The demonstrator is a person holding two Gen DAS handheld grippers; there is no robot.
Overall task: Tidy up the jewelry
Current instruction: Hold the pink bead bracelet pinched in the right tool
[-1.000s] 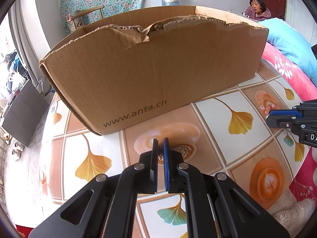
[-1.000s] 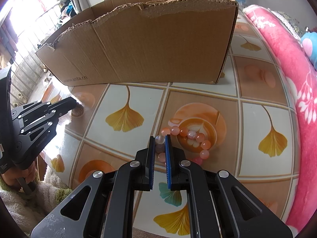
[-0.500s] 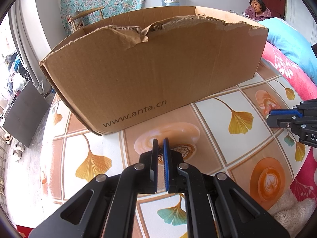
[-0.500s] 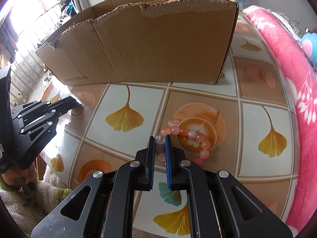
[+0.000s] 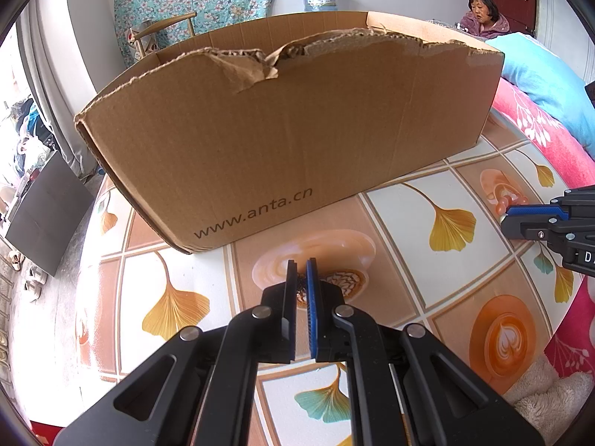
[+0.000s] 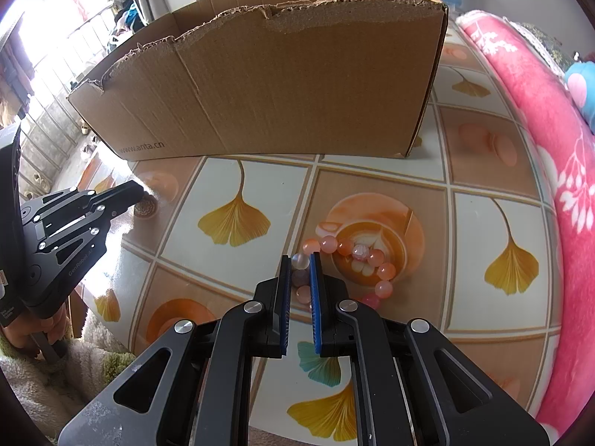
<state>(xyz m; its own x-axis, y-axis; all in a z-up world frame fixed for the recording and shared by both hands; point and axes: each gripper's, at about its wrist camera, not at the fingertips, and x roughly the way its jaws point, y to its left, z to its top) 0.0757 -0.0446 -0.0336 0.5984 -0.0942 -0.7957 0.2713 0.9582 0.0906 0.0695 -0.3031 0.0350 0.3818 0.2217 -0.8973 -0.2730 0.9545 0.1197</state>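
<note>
A table with ginkgo-leaf cloth carries a cardboard box and a bead bracelet.

Interior of the cardboard box — hidden behind its torn front wall in both views. Part of the bead bracelet is covered by the right gripper. In the left wrist view that gripper is cut off by the right edge — only its tip shows.

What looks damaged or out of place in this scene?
The cardboard box has a ragged, torn top edge, with a crumpled flap near the middle of its front wall. A beaded bracelet lies loose on the table outside the box, some beads between the right gripper's fingers.
</note>
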